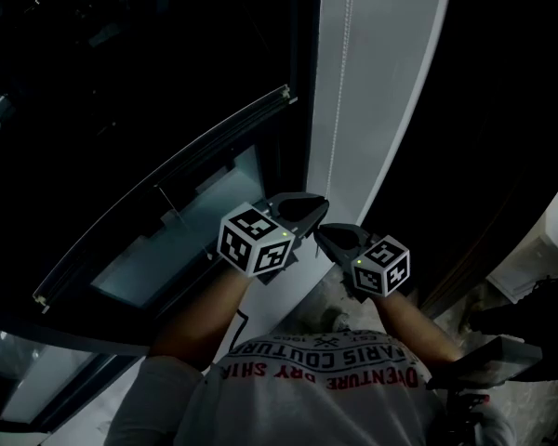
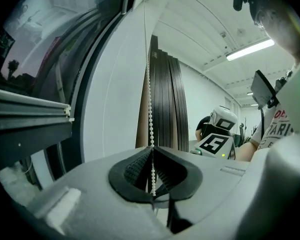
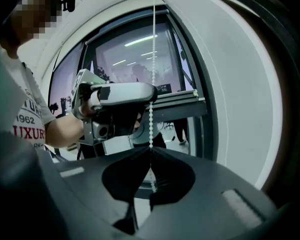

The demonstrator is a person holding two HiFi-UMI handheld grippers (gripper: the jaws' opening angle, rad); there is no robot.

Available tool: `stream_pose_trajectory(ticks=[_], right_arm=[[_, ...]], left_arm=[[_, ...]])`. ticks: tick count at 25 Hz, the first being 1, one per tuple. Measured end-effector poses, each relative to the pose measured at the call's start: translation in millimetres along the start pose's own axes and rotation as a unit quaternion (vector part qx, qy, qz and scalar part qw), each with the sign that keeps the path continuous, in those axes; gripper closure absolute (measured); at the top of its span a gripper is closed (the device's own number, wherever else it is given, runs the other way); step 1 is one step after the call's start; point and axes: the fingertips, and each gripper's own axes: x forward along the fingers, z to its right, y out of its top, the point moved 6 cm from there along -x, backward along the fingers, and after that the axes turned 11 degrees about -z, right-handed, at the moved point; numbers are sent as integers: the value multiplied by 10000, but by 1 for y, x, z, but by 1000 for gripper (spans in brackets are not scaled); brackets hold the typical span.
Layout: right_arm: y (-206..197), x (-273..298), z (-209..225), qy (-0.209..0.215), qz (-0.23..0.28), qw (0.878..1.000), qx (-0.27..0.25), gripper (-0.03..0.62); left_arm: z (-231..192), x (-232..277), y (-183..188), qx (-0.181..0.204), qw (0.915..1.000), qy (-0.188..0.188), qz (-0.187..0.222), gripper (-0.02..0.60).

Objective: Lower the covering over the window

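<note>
- The dark window covering (image 1: 121,82) barely separates from the glass in the dim head view; its grey bottom rail (image 1: 167,182) shows clearly.
- The white bead chain (image 2: 150,99) runs off the top edge beside the white window frame (image 2: 115,94).
- Left gripper (image 2: 153,149): jaws pinched together on the chain.
- Right gripper (image 3: 151,153): jaws clamped on the chain too; same strand or another, unclear.

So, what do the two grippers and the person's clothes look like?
The left gripper and right gripper have black pointed jaws; each carries a white cube with black square markers and a green light. The T-shirt is white with red lettering.
</note>
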Motion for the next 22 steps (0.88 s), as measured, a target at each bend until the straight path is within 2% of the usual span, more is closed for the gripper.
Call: stream_pose_trajectory(ticks=[5, 15, 22], right_arm=[[-40, 17, 6, -124, -397, 9989, 199, 585], [-109, 40, -1, -95, -1131, 9928, 385, 585], [-114, 40, -4, -16, -1171, 9924, 376, 583]], left_arm=[[-5, 16, -42, -184, 9994, 106, -264, 566], [2, 35, -115, -160, 9983, -17, -563, 572], [7, 36, -125, -255, 9987, -30, -439, 572]])
